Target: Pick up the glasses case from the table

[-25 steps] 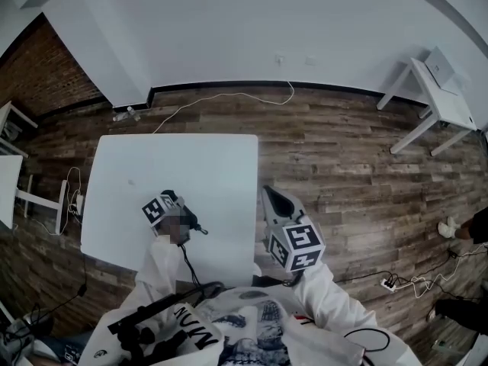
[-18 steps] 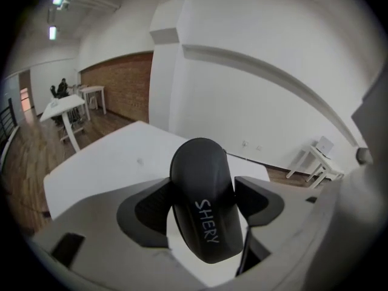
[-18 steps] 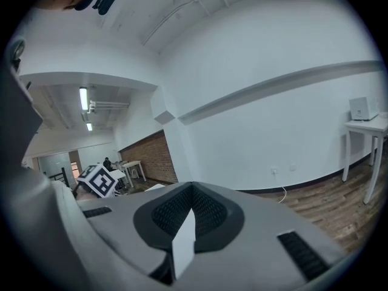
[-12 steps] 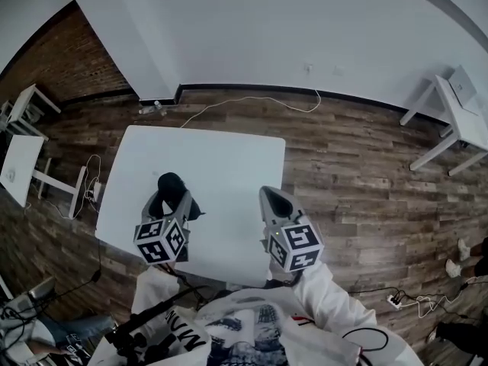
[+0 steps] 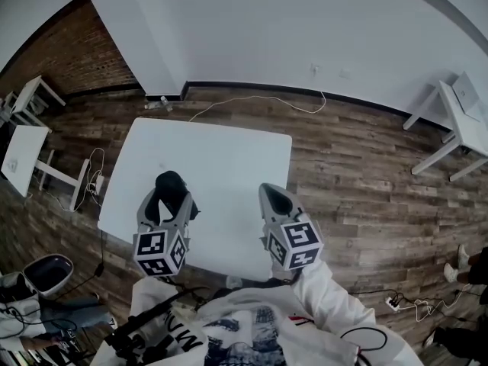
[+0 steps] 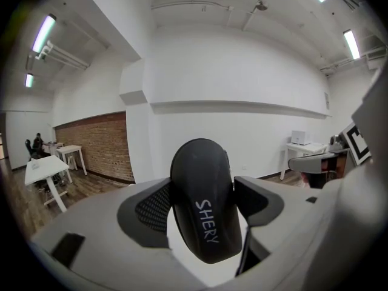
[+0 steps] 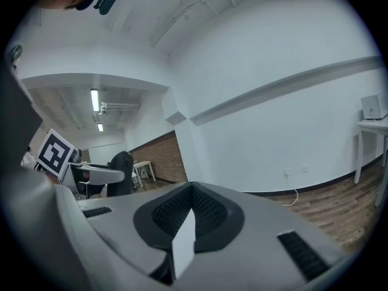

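Black glasses case [image 5: 171, 183] clamped in left gripper [image 5: 168, 201] jaws, we are lifting it off the surface [image 5: 229, 155], right gripper [image 5: 275, 197] jaws closed, empty.

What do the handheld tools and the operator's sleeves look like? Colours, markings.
Grey moulded shells on both. The left tool and right tool each carry a white cube with black square markers: left cube, right cube. Black mesh-textured pads line the jaws. White long sleeves, white top with dark print.
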Motion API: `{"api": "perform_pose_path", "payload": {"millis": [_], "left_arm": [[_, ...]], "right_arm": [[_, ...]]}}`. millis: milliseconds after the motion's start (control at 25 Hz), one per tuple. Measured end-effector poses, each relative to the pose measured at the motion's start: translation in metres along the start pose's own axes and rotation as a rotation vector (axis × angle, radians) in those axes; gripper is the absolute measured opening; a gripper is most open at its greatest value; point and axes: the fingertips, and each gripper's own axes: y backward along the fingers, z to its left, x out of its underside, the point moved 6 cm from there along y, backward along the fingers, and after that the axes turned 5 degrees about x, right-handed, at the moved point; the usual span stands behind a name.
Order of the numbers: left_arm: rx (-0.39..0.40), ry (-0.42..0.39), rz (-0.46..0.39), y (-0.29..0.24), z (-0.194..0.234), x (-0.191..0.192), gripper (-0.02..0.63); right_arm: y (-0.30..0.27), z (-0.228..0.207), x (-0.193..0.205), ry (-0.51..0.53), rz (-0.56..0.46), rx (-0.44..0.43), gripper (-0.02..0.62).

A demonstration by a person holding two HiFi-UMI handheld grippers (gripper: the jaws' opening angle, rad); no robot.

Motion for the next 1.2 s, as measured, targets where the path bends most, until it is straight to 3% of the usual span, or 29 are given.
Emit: {"api": "perform_pose_path", "payload": {"millis": [280,1200], "left_arm": [[-0.003,0.007,-0.013,0.011,-0.002,0.002,0.339],[-0.058,-0.001,-0.010,0.039,0.008,0.004,0.337]], "right_arm": [[0.011,0.005,-0.010,0.022,-0.060,0.024,-0.002],[-0.004,0.036,-0.007,0.029,-0.040,-0.076,0.000]]}}
